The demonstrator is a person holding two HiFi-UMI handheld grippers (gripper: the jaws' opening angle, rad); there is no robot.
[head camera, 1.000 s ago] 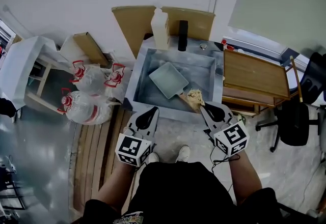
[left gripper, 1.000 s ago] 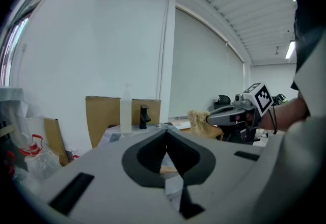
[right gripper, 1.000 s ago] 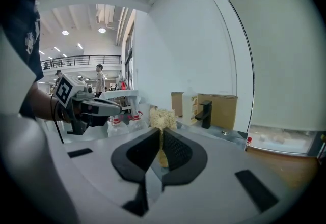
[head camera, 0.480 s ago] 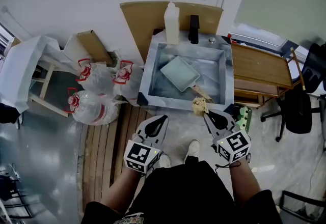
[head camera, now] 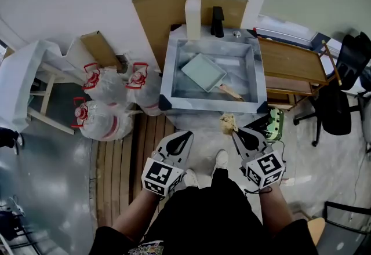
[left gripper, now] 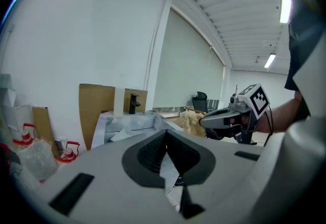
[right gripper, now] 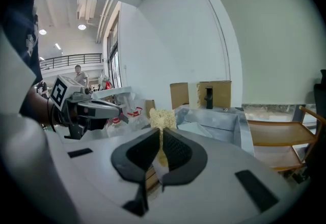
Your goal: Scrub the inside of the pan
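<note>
Both grippers have drawn back from the sink (head camera: 167, 77), well clear of the pan (head camera: 203, 71) lying inside it. Right gripper (head camera: 235, 131) clamps the scrubber (head camera: 227, 123); left gripper (head camera: 186, 134) closed, empty. Scrubbing appears finished or paused.

- The pan (head camera: 203, 72) lies in the sink (head camera: 168, 77).
- A bottle (head camera: 192, 16) and a tap (head camera: 217, 21) stand behind the sink.
- Bags (head camera: 104, 103) lie to its left, a wooden rack (head camera: 290, 62) to its right.
- In front of the sink, the right tool (head camera: 235, 131) grips a sponge (head camera: 227, 123); the left tool (head camera: 186, 134) is to its left.
</note>
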